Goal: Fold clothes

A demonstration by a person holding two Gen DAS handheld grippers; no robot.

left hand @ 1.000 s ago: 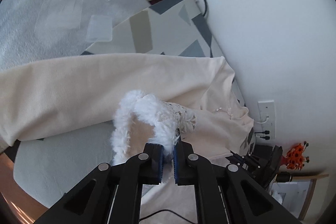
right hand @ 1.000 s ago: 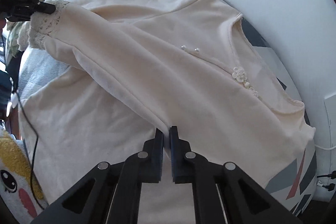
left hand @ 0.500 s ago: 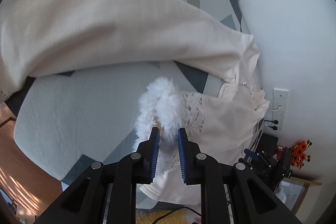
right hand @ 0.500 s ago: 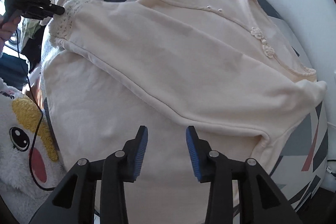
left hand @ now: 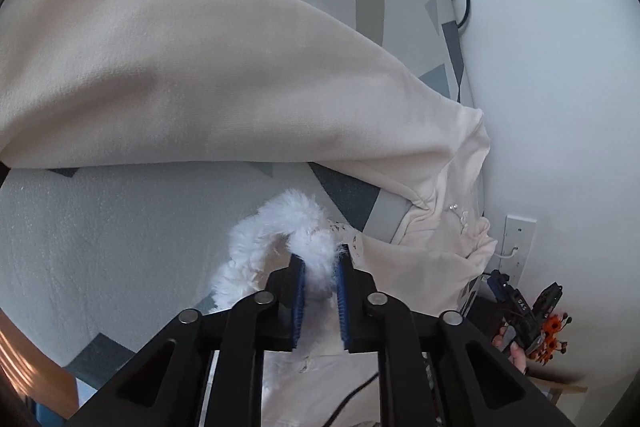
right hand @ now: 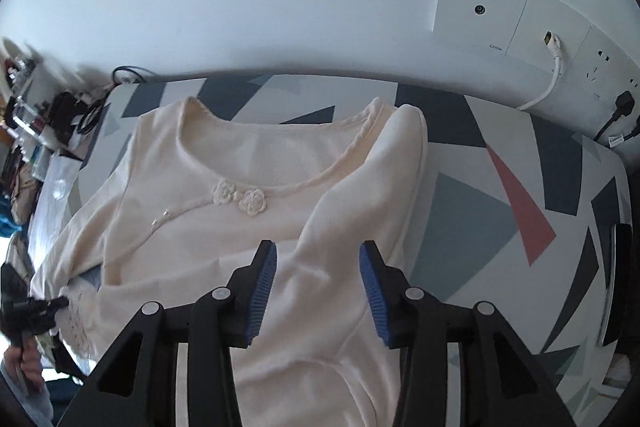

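A cream sweater [right hand: 256, 155] with flower buttons lies face up on a patterned mat [right hand: 460, 227]. One sleeve [right hand: 360, 195] is folded from the right shoulder down across the body. My right gripper [right hand: 318, 251] hovers over that sleeve, its jaws opening and pressing on nothing. The sleeve's white fluffy cuff [left hand: 276, 231] sits between the blue pads of my left gripper [left hand: 320, 259], whose jaws are closing on the fur. In the right wrist view the left gripper [right hand: 62, 303] shows at the far left, at the lace cuff. The other sleeve [left hand: 180, 67] lies stretched across the mat.
A white wall with sockets and plugged cables [right hand: 512, 15] runs along the mat's far edge. Cluttered items [right hand: 48, 115] crowd the left end. A wooden edge [left hand: 16, 355] borders the mat, and an orange toy [left hand: 552, 335] stands by the wall.
The right gripper let go of the sleeve fold, opened and swung round to face the neckline and wall. The left gripper sank toward the mat with the fluffy cuff between its pads.
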